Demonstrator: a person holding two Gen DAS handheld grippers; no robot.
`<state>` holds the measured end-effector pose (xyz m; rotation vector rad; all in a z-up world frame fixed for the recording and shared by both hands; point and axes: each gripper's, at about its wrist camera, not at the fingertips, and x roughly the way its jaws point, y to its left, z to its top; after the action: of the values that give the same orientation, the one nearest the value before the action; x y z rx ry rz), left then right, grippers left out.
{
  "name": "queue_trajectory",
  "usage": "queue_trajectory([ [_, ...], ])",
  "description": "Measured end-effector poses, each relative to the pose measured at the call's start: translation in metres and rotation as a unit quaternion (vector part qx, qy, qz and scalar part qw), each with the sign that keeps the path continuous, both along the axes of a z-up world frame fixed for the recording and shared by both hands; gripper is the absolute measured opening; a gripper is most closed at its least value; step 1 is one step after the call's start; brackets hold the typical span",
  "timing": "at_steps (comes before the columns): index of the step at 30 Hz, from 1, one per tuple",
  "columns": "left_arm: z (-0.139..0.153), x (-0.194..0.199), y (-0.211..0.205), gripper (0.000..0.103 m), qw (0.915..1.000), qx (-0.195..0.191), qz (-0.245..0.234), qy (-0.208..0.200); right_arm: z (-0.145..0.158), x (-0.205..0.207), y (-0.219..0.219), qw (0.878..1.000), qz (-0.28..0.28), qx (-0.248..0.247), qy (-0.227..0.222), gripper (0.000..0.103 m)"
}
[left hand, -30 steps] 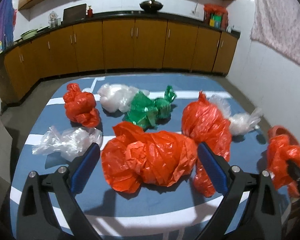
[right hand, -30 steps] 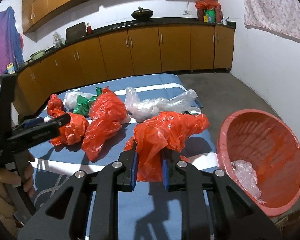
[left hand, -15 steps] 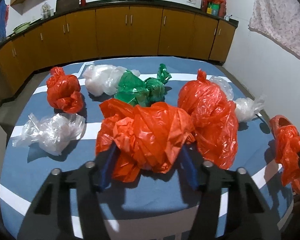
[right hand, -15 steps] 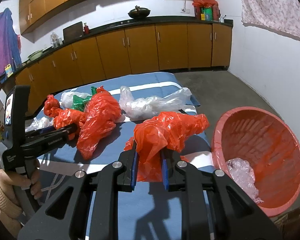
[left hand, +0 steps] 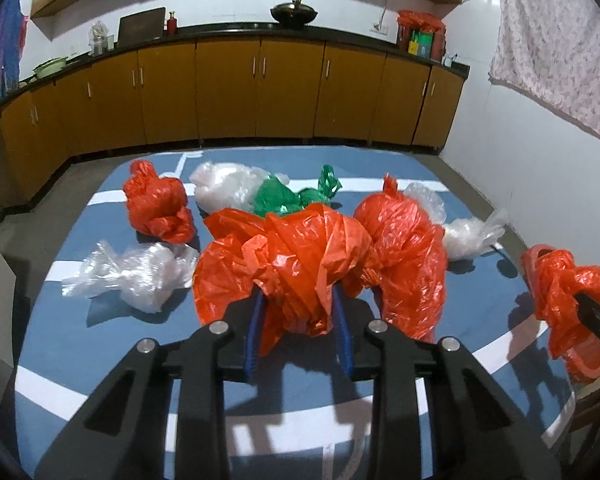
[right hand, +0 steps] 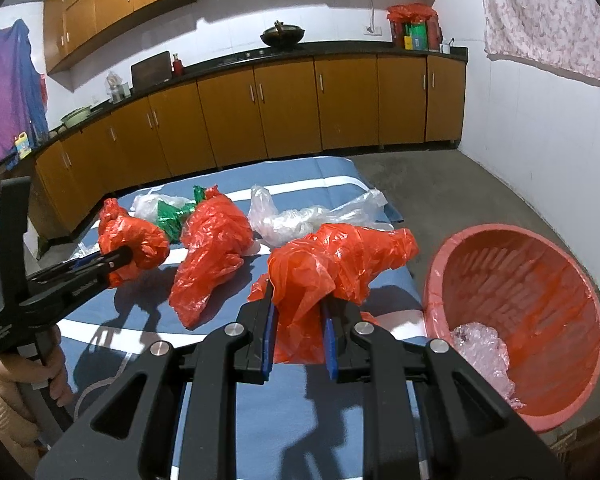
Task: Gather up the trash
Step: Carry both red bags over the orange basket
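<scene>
On the blue striped tabletop (left hand: 100, 344), the left gripper (left hand: 300, 308) is clenched on a crumpled red bag (left hand: 292, 264). The right gripper (right hand: 298, 316) grasps another red bag (right hand: 340, 260) beside the red basket (right hand: 580, 300), which holds clear plastic (right hand: 480, 344). Remaining bags lie farther back.

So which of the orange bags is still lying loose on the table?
The tall orange bag and the small knotted orange bag at far left; the other two hang clamped in grippers.
</scene>
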<state>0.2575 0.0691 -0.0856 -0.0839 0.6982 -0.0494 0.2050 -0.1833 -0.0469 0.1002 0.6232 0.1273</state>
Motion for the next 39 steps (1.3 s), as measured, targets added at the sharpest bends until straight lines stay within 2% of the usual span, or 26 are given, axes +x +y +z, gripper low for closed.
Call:
queue_trajectory([
  [8,0.031,-0.02,-0.008,0.03,0.9993,-0.01,-0.012,-0.033,0.013,-0.009,-0.013,1.0,-0.009,0.002,-0.018,0.02],
  [18,0.058,-0.04,-0.055,0.03,0.9964,-0.013,-0.06,-0.057,0.025,-0.023,-0.049,0.997,-0.053,-0.02,-0.042,0.02],
  [32,0.064,-0.047,-0.138,0.03,0.9886,-0.014,-0.138,-0.059,0.027,-0.038,-0.126,0.99,-0.132,-0.024,-0.04,0.02],
  [39,0.06,-0.051,-0.183,0.03,0.9813,-0.017,-0.184,-0.054,0.025,-0.044,-0.157,0.985,-0.166,-0.019,-0.036,0.02],
])
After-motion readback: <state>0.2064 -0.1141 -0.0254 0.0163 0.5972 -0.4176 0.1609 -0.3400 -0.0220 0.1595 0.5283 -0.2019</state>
